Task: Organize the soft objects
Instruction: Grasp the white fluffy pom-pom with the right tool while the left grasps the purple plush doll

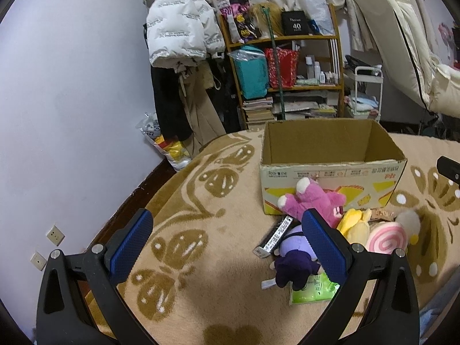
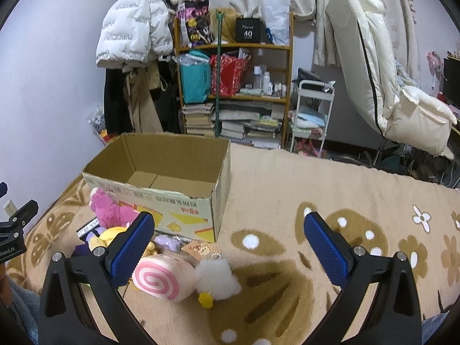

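An open, empty cardboard box (image 1: 330,155) (image 2: 161,169) stands on the beige patterned blanket (image 1: 218,258). In front of it lies a pile of soft toys: a pink plush (image 1: 313,198) (image 2: 110,210), a purple plush (image 1: 293,261), a yellow plush (image 1: 355,225) (image 2: 107,234), a pink swirl roll cushion (image 1: 386,240) (image 2: 162,279) and a white fluffy toy (image 1: 409,221) (image 2: 217,277). My left gripper (image 1: 227,233) is open and empty, left of the pile. My right gripper (image 2: 228,234) is open and empty, with its left finger over the pile.
A black flat packet (image 1: 274,240) and a green packet (image 1: 312,290) lie among the toys. A small tag with a bear (image 2: 201,250) lies by the box. Beyond the bed stand a cluttered shelf (image 1: 284,66), hanging coats (image 1: 178,28), a white cart (image 2: 312,115) and a cream chair (image 2: 382,66).
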Tool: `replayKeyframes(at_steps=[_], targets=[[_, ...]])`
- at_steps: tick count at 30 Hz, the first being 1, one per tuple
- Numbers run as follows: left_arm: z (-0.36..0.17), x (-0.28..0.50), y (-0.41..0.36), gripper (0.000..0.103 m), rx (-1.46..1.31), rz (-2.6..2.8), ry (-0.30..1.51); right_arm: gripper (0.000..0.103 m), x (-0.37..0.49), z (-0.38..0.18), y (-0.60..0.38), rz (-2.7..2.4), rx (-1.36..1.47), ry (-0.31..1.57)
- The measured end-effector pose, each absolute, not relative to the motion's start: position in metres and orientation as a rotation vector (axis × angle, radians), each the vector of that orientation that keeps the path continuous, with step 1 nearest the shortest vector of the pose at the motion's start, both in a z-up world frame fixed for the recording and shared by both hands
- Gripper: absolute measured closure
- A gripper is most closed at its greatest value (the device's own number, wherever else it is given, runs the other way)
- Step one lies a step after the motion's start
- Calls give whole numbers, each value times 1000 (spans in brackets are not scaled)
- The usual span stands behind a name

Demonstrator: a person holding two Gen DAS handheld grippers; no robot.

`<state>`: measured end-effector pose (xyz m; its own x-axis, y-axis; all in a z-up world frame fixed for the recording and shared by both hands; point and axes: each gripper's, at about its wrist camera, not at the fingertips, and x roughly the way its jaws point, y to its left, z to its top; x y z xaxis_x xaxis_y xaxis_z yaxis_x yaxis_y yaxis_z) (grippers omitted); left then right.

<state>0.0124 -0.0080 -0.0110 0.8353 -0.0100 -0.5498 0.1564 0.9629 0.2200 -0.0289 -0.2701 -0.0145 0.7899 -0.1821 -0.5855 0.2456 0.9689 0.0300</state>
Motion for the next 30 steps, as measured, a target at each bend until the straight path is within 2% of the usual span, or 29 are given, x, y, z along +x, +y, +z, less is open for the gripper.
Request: replayKeyframes(at_steps=[30], targets=[[-90, 65, -47, 1, 341, -246, 897, 0, 25, -92, -300, -155, 274, 1034]])
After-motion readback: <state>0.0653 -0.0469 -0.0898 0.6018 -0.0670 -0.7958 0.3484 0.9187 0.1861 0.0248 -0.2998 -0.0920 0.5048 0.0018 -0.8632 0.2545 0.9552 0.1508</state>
